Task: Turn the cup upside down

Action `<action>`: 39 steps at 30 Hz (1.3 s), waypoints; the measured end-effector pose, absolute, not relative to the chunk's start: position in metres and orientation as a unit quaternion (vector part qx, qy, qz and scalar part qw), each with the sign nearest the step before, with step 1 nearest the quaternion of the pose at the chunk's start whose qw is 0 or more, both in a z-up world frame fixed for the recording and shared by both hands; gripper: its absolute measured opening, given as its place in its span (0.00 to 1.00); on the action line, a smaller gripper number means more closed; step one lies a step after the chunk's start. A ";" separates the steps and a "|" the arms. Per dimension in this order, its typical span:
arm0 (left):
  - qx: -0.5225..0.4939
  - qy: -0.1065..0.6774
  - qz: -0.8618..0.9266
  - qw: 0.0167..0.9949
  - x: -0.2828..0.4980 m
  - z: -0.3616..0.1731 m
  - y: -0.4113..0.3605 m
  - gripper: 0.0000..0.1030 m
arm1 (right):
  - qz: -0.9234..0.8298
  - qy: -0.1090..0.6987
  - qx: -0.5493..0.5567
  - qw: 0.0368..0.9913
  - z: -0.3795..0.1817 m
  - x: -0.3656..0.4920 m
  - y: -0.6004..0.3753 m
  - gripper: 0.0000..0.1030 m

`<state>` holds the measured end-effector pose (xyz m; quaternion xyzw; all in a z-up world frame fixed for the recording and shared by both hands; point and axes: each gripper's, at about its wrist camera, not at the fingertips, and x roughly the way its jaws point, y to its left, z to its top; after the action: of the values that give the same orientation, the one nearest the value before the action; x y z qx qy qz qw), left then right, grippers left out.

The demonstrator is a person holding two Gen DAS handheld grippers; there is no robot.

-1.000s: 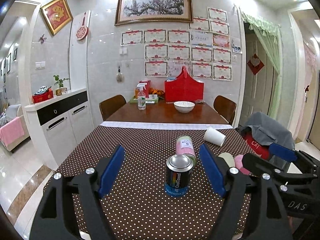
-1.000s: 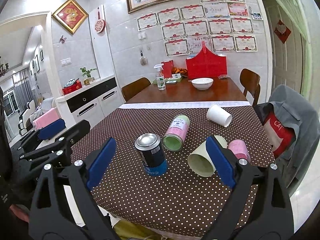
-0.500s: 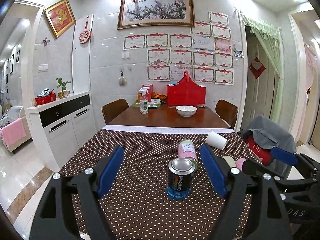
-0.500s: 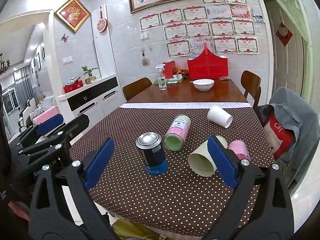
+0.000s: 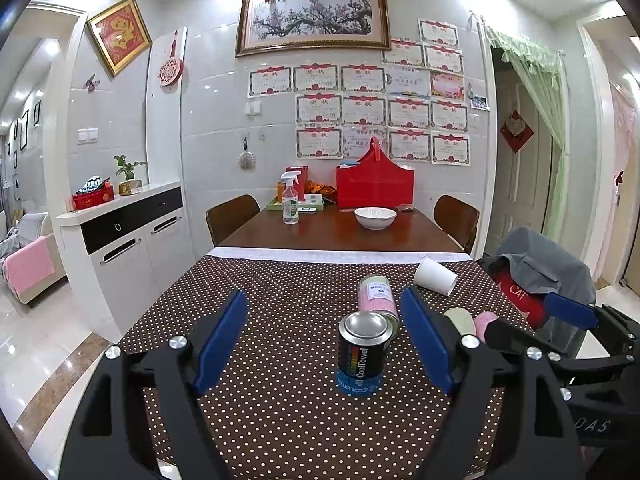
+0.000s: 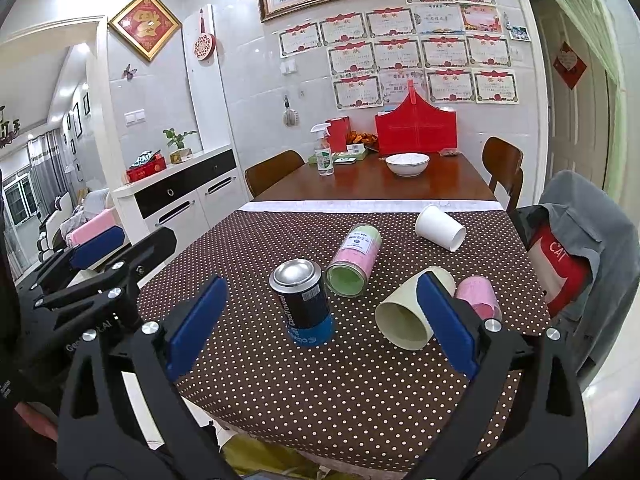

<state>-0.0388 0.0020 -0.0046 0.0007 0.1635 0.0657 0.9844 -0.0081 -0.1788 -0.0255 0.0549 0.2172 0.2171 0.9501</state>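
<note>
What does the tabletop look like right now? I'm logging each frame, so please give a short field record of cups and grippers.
upright: dark can, metal end up
on their sides: pink-green cup; white paper cup; cream cup; pink cup
surface: dotted brown tablecloth
left gripper: open, holds nothing, dark can ahead between its fingers
right gripper: open, holds nothing
flip: not yet begun

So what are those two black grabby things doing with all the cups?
A person holds a left gripper and a right gripper, both open and gripping nothing. A dark blue tin stands upright on the dotted tablecloth. A cream cup, pink-and-green cup and white paper cup lie sideways, none flipped yet.
</note>
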 end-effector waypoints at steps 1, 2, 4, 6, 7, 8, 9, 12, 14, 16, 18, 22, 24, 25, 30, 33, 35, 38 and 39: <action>0.000 0.164 0.066 0.984 -0.039 -0.005 0.002 0.76 | 0.218 0.219 0.055 0.949 -0.026 -0.007 -0.179 0.91; 0.000 0.165 0.067 0.984 -0.038 -0.005 0.002 0.76 | 0.218 0.220 0.055 0.949 -0.026 -0.007 -0.178 0.91; 0.000 0.165 0.068 0.984 -0.038 -0.006 0.003 0.76 | 0.218 0.220 0.055 0.949 -0.026 -0.006 -0.178 0.91; 0.000 0.165 0.067 0.984 -0.038 -0.005 0.003 0.76 | 0.219 0.220 0.055 0.949 -0.026 -0.006 -0.178 0.91; 0.000 0.165 0.067 0.984 -0.038 -0.005 0.003 0.76 | 0.219 0.221 0.055 0.949 -0.026 -0.006 -0.178 0.91; 0.000 0.165 0.067 0.984 -0.037 -0.005 0.003 0.76 | 0.218 0.221 0.055 0.949 -0.026 -0.006 -0.178 0.91; 0.000 0.166 0.068 0.984 -0.037 -0.006 0.004 0.76 | 0.218 0.221 0.055 0.949 -0.026 -0.006 -0.178 0.91; 0.000 0.166 0.068 0.984 -0.037 -0.005 0.004 0.76 | 0.220 0.222 0.056 0.948 -0.026 -0.006 -0.178 0.91; 0.000 0.165 0.069 0.984 -0.037 -0.005 0.005 0.76 | 0.220 0.224 0.057 0.948 -0.027 -0.004 -0.176 0.91; 0.000 0.164 0.070 0.984 -0.036 -0.004 0.006 0.76 | 0.221 0.224 0.057 0.947 -0.028 -0.003 -0.175 0.91; 0.000 0.164 0.072 0.984 -0.035 -0.004 0.007 0.76 | 0.224 0.226 0.058 0.946 -0.029 -0.001 -0.175 0.91; -0.004 0.167 0.073 0.983 -0.033 -0.006 0.011 0.76 | 0.225 0.233 0.058 0.944 -0.031 0.003 -0.172 0.91; -0.004 0.168 0.073 0.983 -0.033 -0.006 0.011 0.76 | 0.224 0.233 0.058 0.945 -0.031 0.004 -0.172 0.91; -0.005 0.168 0.073 0.983 -0.033 -0.006 0.012 0.76 | 0.225 0.233 0.058 0.944 -0.032 0.004 -0.172 0.91; -0.004 0.167 0.074 0.983 -0.032 -0.006 0.012 0.76 | 0.226 0.233 0.059 0.944 -0.032 0.004 -0.173 0.91; -0.004 0.164 0.076 0.983 -0.032 -0.006 0.012 0.76 | 0.229 0.233 0.060 0.943 -0.032 0.005 -0.173 0.91; -0.002 0.163 0.078 0.983 -0.032 -0.005 0.011 0.76 | 0.231 0.234 0.060 0.942 -0.032 0.007 -0.173 0.91; -0.002 0.164 0.083 0.983 -0.031 -0.006 0.010 0.76 | 0.234 0.236 0.060 0.941 -0.033 0.009 -0.173 0.91; -0.002 0.164 0.084 0.983 -0.031 -0.006 0.011 0.76 | 0.235 0.237 0.060 0.941 -0.033 0.009 -0.173 0.91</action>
<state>-0.0310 0.0106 -0.0060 -0.0021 0.1640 0.0838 0.9829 0.0095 -0.1729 -0.0334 0.0599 0.2368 0.2350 0.9408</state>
